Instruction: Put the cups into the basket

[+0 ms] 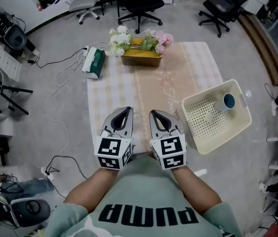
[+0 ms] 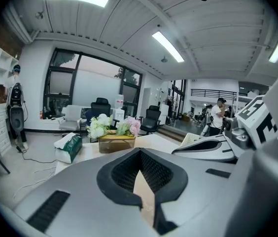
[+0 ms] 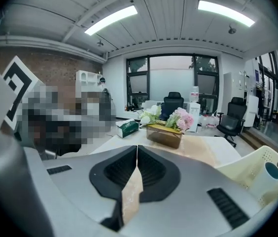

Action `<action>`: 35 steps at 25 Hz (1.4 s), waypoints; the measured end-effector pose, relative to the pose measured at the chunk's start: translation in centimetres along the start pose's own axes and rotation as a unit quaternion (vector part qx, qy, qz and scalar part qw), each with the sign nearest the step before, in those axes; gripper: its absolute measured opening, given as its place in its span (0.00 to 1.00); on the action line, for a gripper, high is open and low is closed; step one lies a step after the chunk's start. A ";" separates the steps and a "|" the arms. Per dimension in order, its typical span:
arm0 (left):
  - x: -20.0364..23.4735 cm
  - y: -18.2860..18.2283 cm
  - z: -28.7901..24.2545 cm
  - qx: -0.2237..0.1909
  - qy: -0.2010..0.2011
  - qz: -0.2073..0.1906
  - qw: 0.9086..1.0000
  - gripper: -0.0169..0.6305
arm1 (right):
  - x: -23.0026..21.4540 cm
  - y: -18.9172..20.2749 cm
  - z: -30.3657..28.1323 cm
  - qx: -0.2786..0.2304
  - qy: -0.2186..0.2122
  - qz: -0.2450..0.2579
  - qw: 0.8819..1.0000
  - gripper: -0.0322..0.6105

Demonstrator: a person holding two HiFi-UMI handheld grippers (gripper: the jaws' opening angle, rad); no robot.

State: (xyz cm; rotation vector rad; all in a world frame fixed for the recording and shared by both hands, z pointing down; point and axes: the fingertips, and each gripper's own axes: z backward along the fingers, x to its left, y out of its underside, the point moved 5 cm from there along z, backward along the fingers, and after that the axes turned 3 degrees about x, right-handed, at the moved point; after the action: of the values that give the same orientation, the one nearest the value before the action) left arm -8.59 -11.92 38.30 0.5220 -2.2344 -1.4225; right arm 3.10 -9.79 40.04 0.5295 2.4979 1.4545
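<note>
Close against the body, find the left hand-held gripper and the right hand-held gripper side by side, both clenched tip to tip and grasping nothing; hold them low over the near edge of the bench; look outward to the right for the basket, set askew at the edge of the cloth, near the right one but not touching it; count one cup in its far corner, blue inside showing; see no other cup on the cloth, only a flower box and a tissue box at the far end; judge the loading probably done, unless more cups wait out of view; should another turn up, spread the nearer jaws well before reaching it, clench on the wall rather than the lip, lift clear of the basket's rim, lower into the bare near part away from the cup inside, and let go only once seated; otherwise steer clear of the basket's near corner to avoid shoving it.
</note>
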 end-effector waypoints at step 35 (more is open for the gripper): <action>8.5 5.2 3.6 0.044 -0.077 0.033 0.995 0.03 | 7.4 1.6 -5.7 0.041 -0.057 0.015 0.997 0.10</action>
State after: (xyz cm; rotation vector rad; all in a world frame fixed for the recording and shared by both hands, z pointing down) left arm -18.08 -11.64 43.07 0.3741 -2.4218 -1.3770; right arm -5.28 -10.63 44.23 0.6476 2.4793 1.2977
